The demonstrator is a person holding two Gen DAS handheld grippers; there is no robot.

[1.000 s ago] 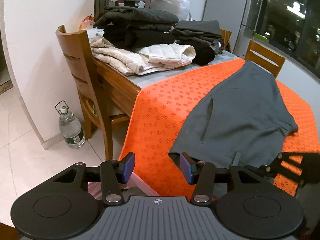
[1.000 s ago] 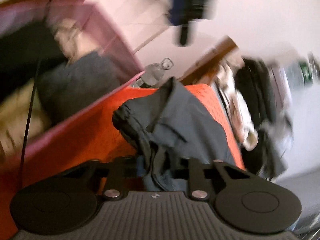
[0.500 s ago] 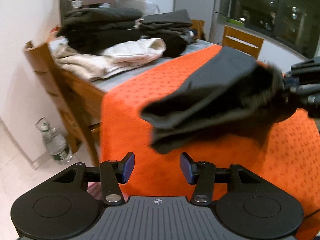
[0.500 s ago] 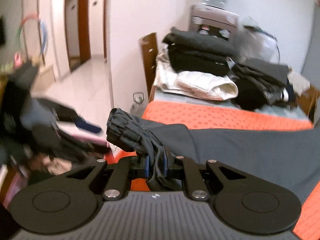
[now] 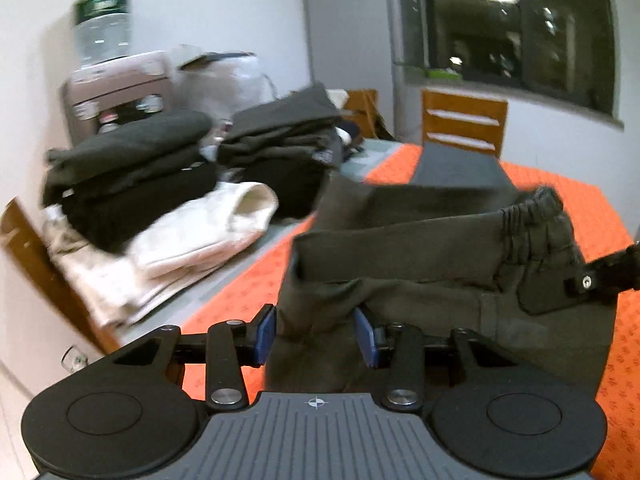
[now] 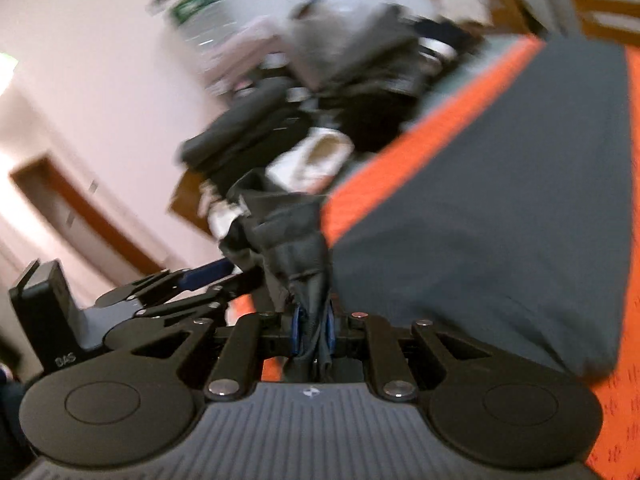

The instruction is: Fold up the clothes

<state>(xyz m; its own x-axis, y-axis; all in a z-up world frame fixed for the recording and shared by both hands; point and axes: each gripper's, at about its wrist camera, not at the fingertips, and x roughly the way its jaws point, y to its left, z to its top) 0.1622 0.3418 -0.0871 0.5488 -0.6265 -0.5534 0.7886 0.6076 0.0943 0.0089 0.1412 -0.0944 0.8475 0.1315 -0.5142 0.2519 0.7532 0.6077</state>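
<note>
Dark grey trousers hanging between two grippers above the orange patterned tablecloth [image 5: 256, 284]

Left wrist: dark grey cotton trousers [image 5: 420, 248] lying crosswise, free corner between the left gripper [image 5: 316, 330] pads, closing, not yet pinched; right wrist: right gripper [image 6: 313, 330] clenched on the bunched waistband, trousers [image 6: 500, 200] trailing away over the cloth.

Motion blur smears the whole right wrist view, so the stacked clothes [image 6: 280, 128] at the tabletop's far edge and the bottle [image 6: 196, 20] above them lose their outlines. The dark grey garment [image 5: 420, 248] hides the tabletop's near edge in the left wrist view, and whether the left tool's [image 5: 316, 330] blue pads [image 5: 266, 332] press on its cloth cannot be told. The right tool [image 5: 600, 276] is cut off by that picture's right edge, its fingers buried in gathered fabric.
</note>
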